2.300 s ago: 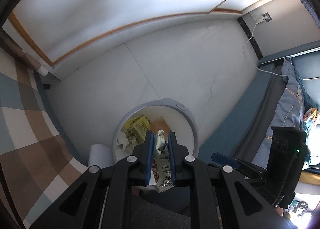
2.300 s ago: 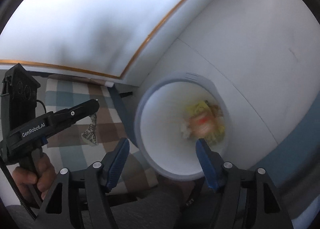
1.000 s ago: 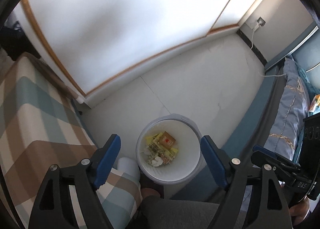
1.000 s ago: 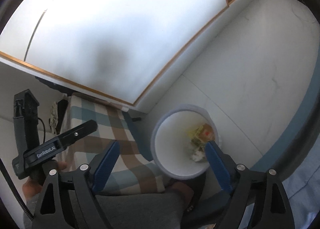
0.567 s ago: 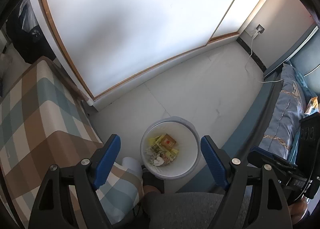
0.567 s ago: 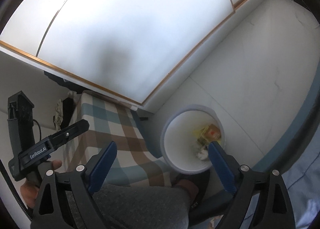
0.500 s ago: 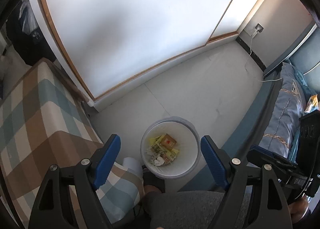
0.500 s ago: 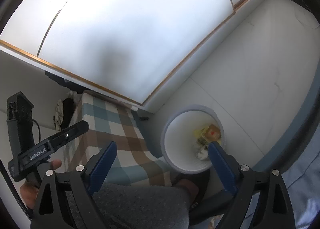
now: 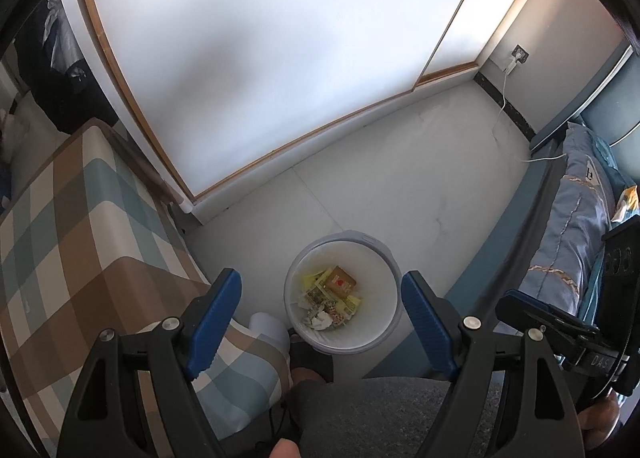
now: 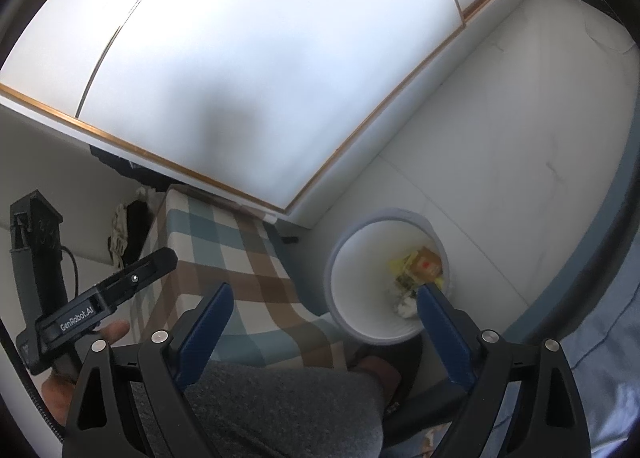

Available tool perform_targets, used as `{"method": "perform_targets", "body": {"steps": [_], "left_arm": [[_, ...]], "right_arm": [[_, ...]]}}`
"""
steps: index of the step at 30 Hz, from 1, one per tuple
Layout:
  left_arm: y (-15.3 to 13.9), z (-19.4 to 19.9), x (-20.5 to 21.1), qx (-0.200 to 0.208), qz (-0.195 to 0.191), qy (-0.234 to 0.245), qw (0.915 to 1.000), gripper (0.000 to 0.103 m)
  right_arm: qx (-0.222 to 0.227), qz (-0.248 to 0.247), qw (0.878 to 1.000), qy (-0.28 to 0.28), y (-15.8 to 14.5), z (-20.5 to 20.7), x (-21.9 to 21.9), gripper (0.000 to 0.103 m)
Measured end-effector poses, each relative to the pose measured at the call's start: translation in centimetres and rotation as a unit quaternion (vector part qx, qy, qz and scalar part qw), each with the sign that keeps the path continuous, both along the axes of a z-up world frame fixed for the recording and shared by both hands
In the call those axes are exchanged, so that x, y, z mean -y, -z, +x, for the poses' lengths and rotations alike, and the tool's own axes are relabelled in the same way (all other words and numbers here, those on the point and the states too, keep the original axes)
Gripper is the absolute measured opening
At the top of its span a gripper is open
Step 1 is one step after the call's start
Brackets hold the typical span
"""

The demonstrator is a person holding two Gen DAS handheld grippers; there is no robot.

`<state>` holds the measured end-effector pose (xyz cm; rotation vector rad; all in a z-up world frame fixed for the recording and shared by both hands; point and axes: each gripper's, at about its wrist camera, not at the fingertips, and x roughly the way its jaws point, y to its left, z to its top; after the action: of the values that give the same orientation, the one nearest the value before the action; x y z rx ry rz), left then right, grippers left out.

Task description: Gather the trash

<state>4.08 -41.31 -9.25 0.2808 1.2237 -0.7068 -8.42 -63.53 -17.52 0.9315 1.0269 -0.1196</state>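
Observation:
A white trash bin (image 9: 383, 258) stands on the pale floor, holding several wrappers (image 9: 330, 292), yellow, orange and white. It also shows in the right wrist view (image 10: 348, 258) with the same wrappers (image 10: 416, 270). My left gripper (image 9: 322, 302) is open and empty, high above the bin. My right gripper (image 10: 324, 310) is open and empty, also high above it. The left gripper shows from the side in the right wrist view (image 10: 120, 290), and the right gripper at the right edge of the left wrist view (image 9: 560, 326).
A checked blue and brown stool or ottoman (image 9: 72, 226) stands left of the bin. A bed with a blue frame and pillow (image 9: 576, 210) lies right. A white sliding wardrobe door (image 9: 260, 58) fills the back. A charger cable (image 9: 504, 114) runs along the floor. The person's grey-clad leg (image 9: 380, 414) is below.
The left gripper opened and let go of the silver wrapper over the bin. Both grippers then rose well away from the bin, which now looks smaller.

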Motion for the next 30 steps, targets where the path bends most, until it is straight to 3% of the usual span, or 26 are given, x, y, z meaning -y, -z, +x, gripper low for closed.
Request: {"method": "perform_targets", "body": {"steps": [15, 30], "left_arm": [[-0.55, -0.64, 0.23, 0.025, 0.009, 0.004, 0.9996, 0.080], [-0.54, -0.57, -0.08, 0.009, 0.001, 0.000, 1.0000, 0.080]], "right_arm": [[-0.001, -0.001, 1.000, 0.003, 0.06, -0.15, 0.08, 0.094], [-0.002, -0.004, 1.000, 0.006, 0.15, -0.32, 0.05, 0.094]]}}
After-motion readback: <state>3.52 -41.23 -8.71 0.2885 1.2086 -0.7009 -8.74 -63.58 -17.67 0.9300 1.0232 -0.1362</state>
